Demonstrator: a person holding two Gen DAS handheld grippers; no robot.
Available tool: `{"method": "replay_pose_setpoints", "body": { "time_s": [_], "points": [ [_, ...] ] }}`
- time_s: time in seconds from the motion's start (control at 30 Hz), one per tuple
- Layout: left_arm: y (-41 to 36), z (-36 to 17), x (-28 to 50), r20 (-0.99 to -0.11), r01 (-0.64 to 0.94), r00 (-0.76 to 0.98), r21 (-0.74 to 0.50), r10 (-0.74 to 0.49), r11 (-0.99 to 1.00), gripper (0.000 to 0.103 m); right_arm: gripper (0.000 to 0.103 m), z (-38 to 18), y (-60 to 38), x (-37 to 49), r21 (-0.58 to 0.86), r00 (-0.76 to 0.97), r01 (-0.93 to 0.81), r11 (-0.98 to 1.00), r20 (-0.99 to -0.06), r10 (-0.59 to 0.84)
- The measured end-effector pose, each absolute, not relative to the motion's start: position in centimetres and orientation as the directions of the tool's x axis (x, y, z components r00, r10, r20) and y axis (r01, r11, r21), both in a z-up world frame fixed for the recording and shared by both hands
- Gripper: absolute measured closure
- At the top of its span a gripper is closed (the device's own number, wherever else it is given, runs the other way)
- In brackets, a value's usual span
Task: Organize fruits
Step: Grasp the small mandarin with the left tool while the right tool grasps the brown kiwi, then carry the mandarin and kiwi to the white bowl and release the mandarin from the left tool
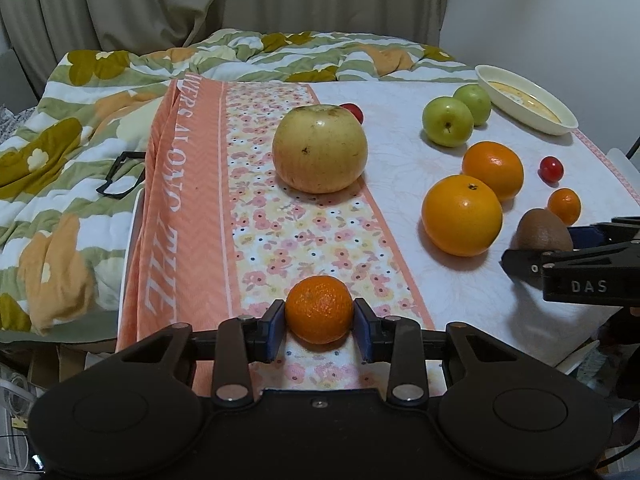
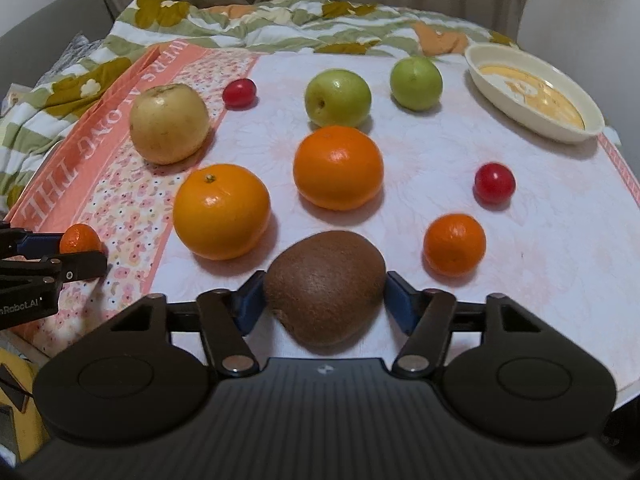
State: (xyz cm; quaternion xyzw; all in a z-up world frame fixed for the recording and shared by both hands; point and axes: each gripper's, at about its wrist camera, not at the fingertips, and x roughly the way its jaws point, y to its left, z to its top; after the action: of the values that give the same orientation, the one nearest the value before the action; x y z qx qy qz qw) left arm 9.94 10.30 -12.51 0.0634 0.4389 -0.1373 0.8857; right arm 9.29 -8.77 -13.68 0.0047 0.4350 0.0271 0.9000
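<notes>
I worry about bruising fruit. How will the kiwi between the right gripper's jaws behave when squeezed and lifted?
The kiwi looks fuzzy and matte, so it probably won't slip. Its lumpy, rounded shape may let it twist between the jaws of the right gripper. It is likely soft, so a firm squeeze could bruise it.

"DAS" on right tool [image 1: 520,258]; "n.Robot.AI" on left tool [image 2: 102,258].

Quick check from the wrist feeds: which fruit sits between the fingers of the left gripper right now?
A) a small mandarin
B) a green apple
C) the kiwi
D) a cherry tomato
A: the left wrist view shows the left gripper with its blue pads pressed on both sides of a small mandarin on the floral cloth; the kiwi sits at the right gripper instead.
</notes>
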Motion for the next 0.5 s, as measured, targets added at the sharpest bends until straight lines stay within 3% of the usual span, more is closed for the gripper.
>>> {"method": "replay_pose_setpoints", "body": {
  "time_s": [0.5],
  "points": [
    [7.1, -6.8, 7.1, -0.742, 0.224, 0.659, 0.038, -0.123, 0.974, 0.064, 0.026, -9.1, -13.0, 7.2, 0.095, 0.674, -0.104, 0.99, -0.725, 0.14]
  ]
}}
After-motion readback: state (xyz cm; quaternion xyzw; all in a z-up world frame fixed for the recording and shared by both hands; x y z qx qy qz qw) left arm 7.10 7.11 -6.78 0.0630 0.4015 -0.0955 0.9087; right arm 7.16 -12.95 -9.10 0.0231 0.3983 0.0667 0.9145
